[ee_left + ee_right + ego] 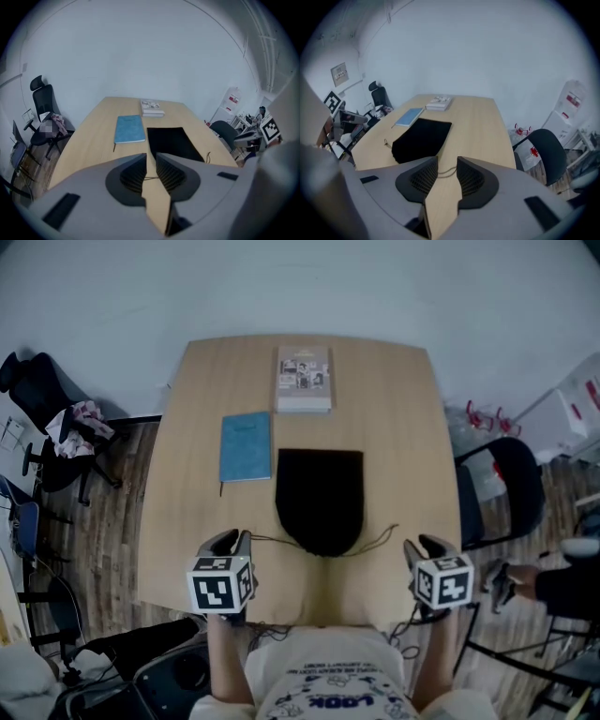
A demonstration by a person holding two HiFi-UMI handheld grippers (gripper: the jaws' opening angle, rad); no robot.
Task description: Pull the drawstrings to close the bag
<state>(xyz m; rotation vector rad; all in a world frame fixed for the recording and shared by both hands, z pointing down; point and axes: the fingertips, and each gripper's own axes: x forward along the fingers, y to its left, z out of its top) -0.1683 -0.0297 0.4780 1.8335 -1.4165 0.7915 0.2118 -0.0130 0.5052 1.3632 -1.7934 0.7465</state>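
Note:
A black drawstring bag (321, 498) lies flat on the wooden table (403, 427), its gathered mouth toward the near edge. A thin cord runs out of the mouth to each side, the left drawstring (272, 540) and the right drawstring (380, 538). My left gripper (230, 540) hovers at the left cord's end, jaws apart; in the left gripper view the cord (149, 178) lies on the table in the gap of that gripper (151, 161), untouched. My right gripper (427, 545) is open too, with the cord (449, 172) slack between its jaws (447, 166). The bag (421, 138) lies beyond.
A blue notebook (246, 446) lies left of the bag and a thick book (304, 379) sits at the table's far edge. A black office chair (47, 418) stands to the left, another chair (502, 484) to the right of the table.

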